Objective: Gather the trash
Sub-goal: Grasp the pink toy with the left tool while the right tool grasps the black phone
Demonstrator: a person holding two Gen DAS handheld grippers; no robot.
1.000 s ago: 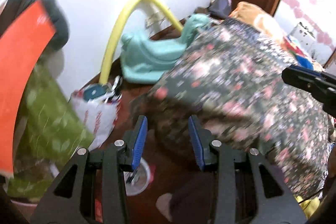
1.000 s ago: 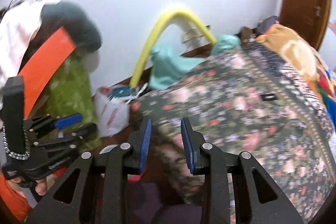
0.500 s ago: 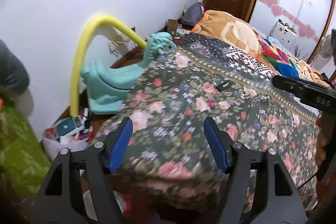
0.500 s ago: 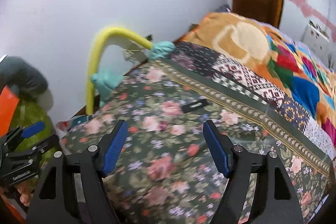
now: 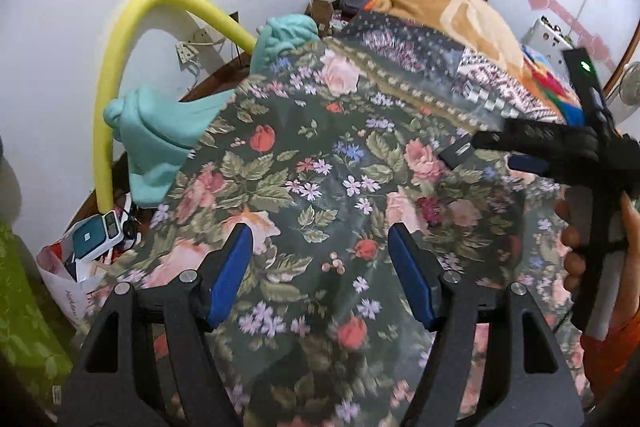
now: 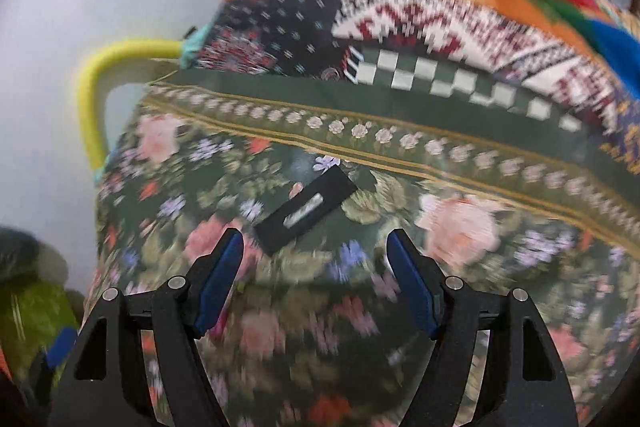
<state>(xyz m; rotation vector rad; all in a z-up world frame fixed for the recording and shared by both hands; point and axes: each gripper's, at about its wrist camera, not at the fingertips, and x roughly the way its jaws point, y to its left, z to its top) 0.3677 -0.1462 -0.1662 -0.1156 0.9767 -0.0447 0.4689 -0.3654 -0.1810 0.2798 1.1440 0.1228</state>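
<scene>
Left gripper [image 5: 320, 273]: your jaws stand wide apart, holding nothing, over the floral bedspread [image 5: 320, 163].
Right gripper [image 6: 316, 277]: your jaws gape wide too, gripping nothing, above the same bedspread.
Wrapper [image 6: 306, 211]: a flat black packet with a silvery strip lies on the bedspread just ahead of your right jaws, nearer the left finger; in the left view it shows beside your right gripper's tip.
Bed edge: the bedspread's left edge drops beside a teal toy [image 5: 160, 131] and a yellow tube [image 5: 120, 67].
Floor: a white bag [image 5: 76, 267] of clutter stands low at left, near the wall.
Far side: blankets are piled beyond the bedspread's border.
</scene>
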